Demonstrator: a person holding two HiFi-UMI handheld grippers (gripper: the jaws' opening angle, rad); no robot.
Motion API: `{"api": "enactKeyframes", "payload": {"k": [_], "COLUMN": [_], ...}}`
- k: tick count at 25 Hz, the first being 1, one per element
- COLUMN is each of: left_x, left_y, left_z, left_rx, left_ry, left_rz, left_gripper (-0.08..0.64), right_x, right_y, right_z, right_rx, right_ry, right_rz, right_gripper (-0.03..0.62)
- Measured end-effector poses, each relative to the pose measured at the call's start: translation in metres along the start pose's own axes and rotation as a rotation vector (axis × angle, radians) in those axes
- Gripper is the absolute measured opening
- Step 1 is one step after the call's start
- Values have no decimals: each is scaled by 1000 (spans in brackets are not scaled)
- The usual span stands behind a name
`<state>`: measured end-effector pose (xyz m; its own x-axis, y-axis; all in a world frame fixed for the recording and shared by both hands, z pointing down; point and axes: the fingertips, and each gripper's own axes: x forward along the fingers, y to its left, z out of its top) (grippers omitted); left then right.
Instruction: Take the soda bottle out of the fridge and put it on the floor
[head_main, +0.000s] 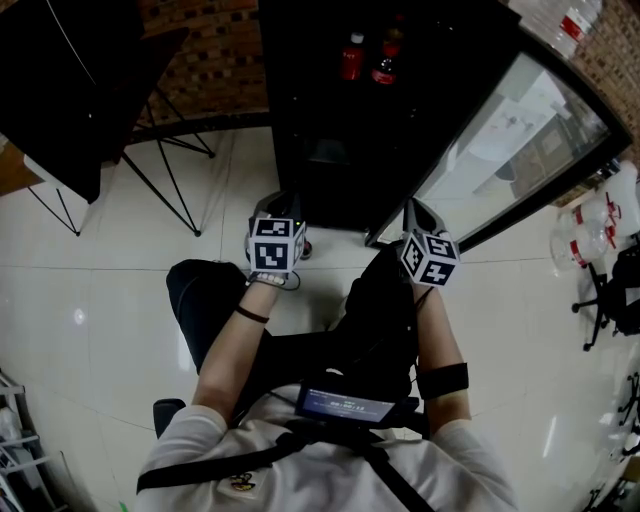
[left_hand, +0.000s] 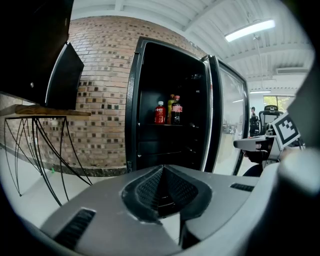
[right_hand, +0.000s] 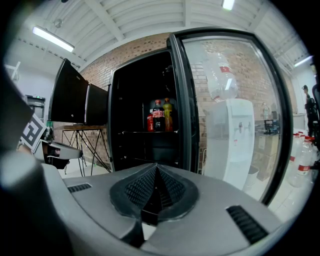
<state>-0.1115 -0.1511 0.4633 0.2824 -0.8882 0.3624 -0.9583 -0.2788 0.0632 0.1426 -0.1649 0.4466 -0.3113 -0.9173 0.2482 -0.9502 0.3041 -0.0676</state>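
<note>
The black fridge stands open, its glass door swung out to the right. A dark cola bottle with a red label stands upright on an upper shelf. Beside it are a small red bottle and a yellow-orange bottle. My left gripper and right gripper are held side by side in front of the fridge, well short of the shelf. Both are shut with nothing between the jaws.
A table on thin black wire legs carrying dark monitors stands left of the fridge against the brick wall. A white water dispenser shows through the glass door. Water jugs and a chair base sit at the right.
</note>
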Motion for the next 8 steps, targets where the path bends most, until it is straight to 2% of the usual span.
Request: {"api": "enactKeyframes", "payload": {"k": [8], "left_x": [1], "left_y": [1], "left_z": [-3], "left_rx": [1], "left_ry": [1], "left_rz": [5], "left_gripper": [2], "right_x": [-1], "right_y": [0], "right_z": [-1], "right_rx": [-3], "right_ry": [3], "right_rz": [-3], "right_gripper": [14]}}
